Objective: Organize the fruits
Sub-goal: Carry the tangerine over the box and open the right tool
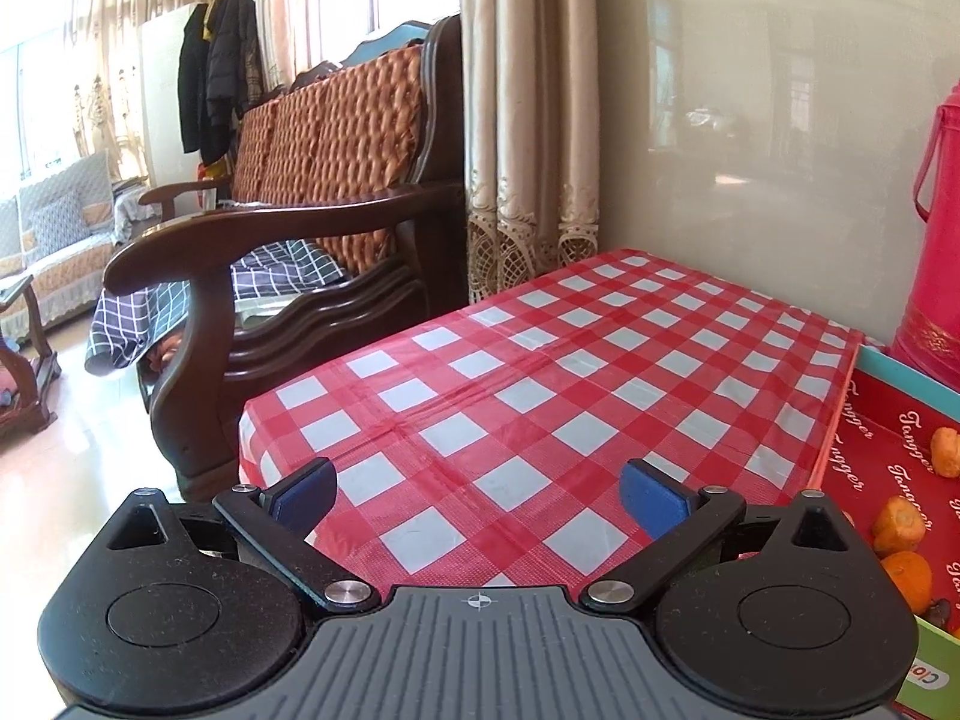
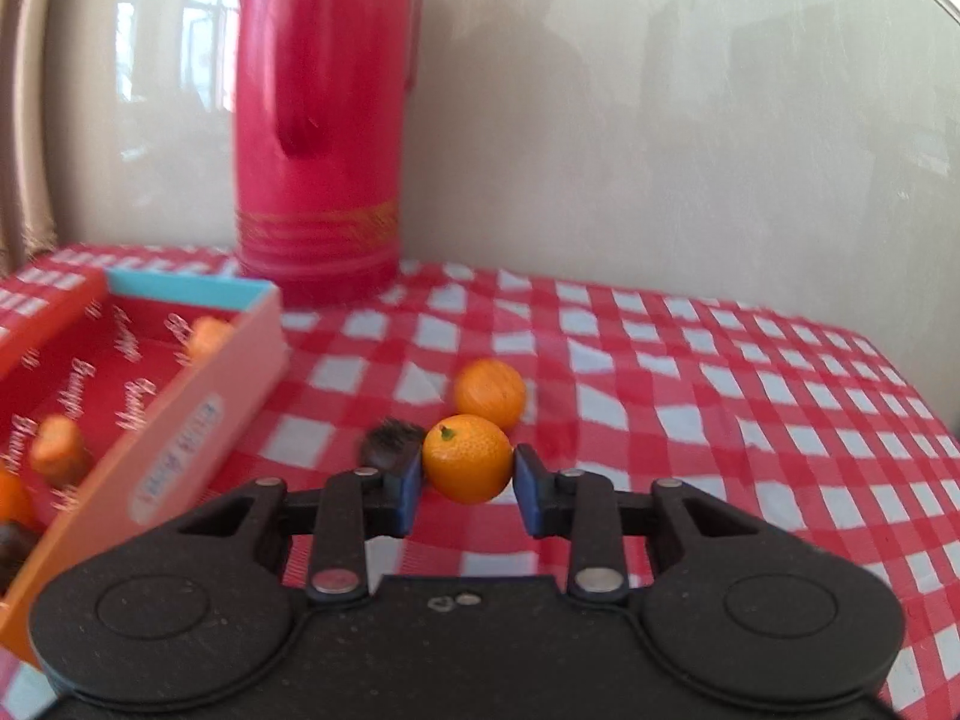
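Oranges are what this job is about, and one small orange [image 2: 468,458] sits right between the two blue pads of the right gripper [image 2: 467,480]. The pads press on both its sides, so the gripper is closed on it. It looks lifted a little off the red checked surface [image 2: 750,420], but the picture is blurry and I cannot be sure.

Just behind that fruit, a second orange [image 2: 490,393] lies on the surface. A dark, bumpy fruit [image 2: 387,443] lies close to its left. I cannot tell what kind it is.

The box [image 2: 198,420] stands to the left of the held orange. It has orange walls, a blue edge at the back and a red bottom with white writing. Inside it I can see some orange fruits [image 2: 57,450] already, and something dark [image 2: 12,540] at the near end. A tall red flask [image 2: 321,120] stands behind the box, by the wall.

The left gripper [image 1: 478,495] is wide open and holds nothing. It hangs over a bare part of the surface, on the far side of the box from the loose fruit.

I think the job is partly done. Some fruit is in the box. The held orange must go in, and two more wait outside.
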{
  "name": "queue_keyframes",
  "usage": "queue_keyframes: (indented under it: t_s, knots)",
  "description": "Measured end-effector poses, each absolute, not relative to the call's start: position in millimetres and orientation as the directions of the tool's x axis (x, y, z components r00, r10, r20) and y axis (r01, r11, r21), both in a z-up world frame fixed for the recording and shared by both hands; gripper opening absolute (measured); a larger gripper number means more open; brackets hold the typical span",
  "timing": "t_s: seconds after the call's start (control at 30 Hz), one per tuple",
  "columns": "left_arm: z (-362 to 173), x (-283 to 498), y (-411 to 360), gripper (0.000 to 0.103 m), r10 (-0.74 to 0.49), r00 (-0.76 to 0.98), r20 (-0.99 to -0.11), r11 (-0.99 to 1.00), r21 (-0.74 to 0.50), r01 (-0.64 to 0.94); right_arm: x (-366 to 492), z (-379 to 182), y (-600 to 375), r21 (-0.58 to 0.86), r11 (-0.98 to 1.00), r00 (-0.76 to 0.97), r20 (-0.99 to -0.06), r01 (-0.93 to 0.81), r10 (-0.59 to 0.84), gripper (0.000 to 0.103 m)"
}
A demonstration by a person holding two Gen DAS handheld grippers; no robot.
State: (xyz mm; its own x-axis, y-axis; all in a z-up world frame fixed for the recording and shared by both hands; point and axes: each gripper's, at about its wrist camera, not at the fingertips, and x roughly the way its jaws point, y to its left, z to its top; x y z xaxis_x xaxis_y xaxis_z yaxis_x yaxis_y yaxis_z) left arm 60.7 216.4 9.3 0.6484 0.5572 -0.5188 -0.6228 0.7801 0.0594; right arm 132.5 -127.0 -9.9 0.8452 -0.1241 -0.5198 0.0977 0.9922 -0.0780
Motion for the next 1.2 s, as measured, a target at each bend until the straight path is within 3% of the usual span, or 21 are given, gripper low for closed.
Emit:
queue_keyframes:
  t_s: [0.37,0.77,0.97,1.03,1.2]
  knots:
    - [4.9,58.5,227.2,0.101,0.575,0.618,-0.536,0.758,0.063,-0.650,111.7,19.0,-77.0,-0.036,0.988,0.914,-0.388,-0.147,0.122,0.024]
    - [4.1,57.6,229.7,0.101,0.579,0.616,-0.534,0.754,0.064,-0.654,103.8,10.3,-27.1,-0.091,0.936,0.859,-0.436,-0.339,0.269,0.025]
    - [3.8,57.3,230.2,0.101,0.572,0.618,-0.538,0.759,0.062,-0.648,101.7,7.0,-24.2,-0.092,0.941,0.860,-0.443,-0.326,0.255,0.042]
    - [4.1,58.0,228.3,0.101,0.571,0.620,-0.537,0.761,0.064,-0.645,99.5,9.0,-27.8,-0.097,0.950,0.877,-0.422,-0.297,0.231,0.071]
    - [5.2,60.6,217.0,0.101,0.560,0.636,-0.531,0.778,0.073,-0.624,93.7,15.3,-39.0,-0.127,0.968,0.915,-0.372,-0.217,0.156,0.076]
